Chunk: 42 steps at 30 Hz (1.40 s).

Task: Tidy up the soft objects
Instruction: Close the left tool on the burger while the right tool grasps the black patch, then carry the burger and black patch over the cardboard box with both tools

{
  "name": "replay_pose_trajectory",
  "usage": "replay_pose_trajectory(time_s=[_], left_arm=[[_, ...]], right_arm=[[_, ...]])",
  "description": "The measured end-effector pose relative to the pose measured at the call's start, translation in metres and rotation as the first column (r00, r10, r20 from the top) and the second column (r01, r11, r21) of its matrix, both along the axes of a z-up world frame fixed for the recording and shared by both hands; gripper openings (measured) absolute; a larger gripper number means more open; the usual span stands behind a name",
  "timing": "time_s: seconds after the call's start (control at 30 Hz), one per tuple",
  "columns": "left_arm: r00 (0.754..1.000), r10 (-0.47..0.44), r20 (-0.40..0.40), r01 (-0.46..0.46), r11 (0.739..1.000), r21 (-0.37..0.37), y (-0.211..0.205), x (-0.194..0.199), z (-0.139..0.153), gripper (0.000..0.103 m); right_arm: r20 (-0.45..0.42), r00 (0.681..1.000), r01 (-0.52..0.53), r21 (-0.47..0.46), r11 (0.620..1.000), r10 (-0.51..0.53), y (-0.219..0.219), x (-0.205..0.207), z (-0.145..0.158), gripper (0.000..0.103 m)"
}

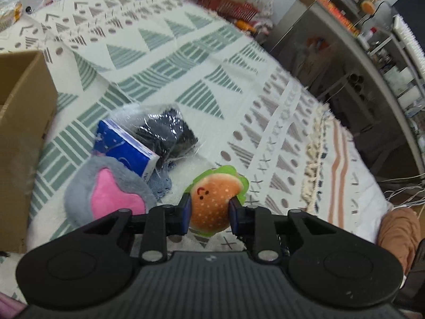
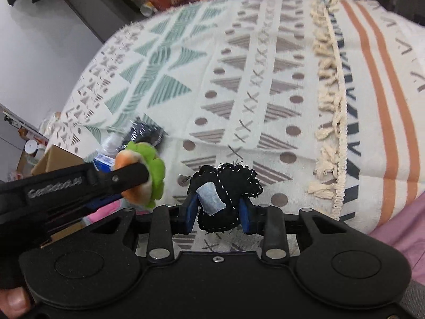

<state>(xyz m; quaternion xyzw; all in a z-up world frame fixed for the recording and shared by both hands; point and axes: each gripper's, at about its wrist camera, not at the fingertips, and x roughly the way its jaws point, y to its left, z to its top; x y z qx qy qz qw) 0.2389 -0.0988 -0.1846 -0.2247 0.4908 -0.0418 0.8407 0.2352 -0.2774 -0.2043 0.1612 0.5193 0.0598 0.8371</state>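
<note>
My left gripper point(image 1: 209, 208) is shut on a plush hamburger point(image 1: 212, 202) with a smiling face and a green lettuce frill, held above the patterned blanket point(image 1: 186, 79). The right wrist view shows that same hamburger point(image 2: 140, 170) at the left, clamped in the left gripper point(image 2: 124, 175). My right gripper point(image 2: 219, 208) is shut on a crumpled black cloth point(image 2: 228, 183) with white stitching and a pale blue patch. A grey and pink plush point(image 1: 106, 194), a blue tissue pack point(image 1: 124, 146) and a dark garment in clear plastic point(image 1: 167, 130) lie left of the hamburger.
A cardboard box point(image 1: 21, 122) stands open at the left edge of the blanket. A cream tassel fringe point(image 2: 329, 101) runs across the blanket beside orange stripes point(image 2: 382, 106). Shelves and clutter point(image 1: 358, 40) stand beyond the bed. A person's knee point(image 1: 401, 234) shows at lower right.
</note>
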Motion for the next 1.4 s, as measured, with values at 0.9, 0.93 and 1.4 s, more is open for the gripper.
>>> replay_pose_trajectory(time_s=[0.9,0.93,1.4], left_arm=[[0.956,0.157,0.249,-0.149,0.987,-0.054,0.103,-0.106,0.082,0.028],[0.954,0.163,0.252,-0.153,0.987,-0.057,0.106,-0.108,0.083,0.028],[0.934,0.227,0.277,-0.214,0.974,-0.074,0.148,-0.123,0.087,0.028]], right_arm=[[0.34,0.94,-0.012,-0.051,0.999,0.028,0.058,-0.089,0.108,0.032],[0.346,0.938,-0.016,-0.051,0.999,0.032,0.061,-0.091,0.112,0.032],[0.415,0.905,-0.079,-0.047,0.996,0.091,0.107,-0.098,0.144,0.032]])
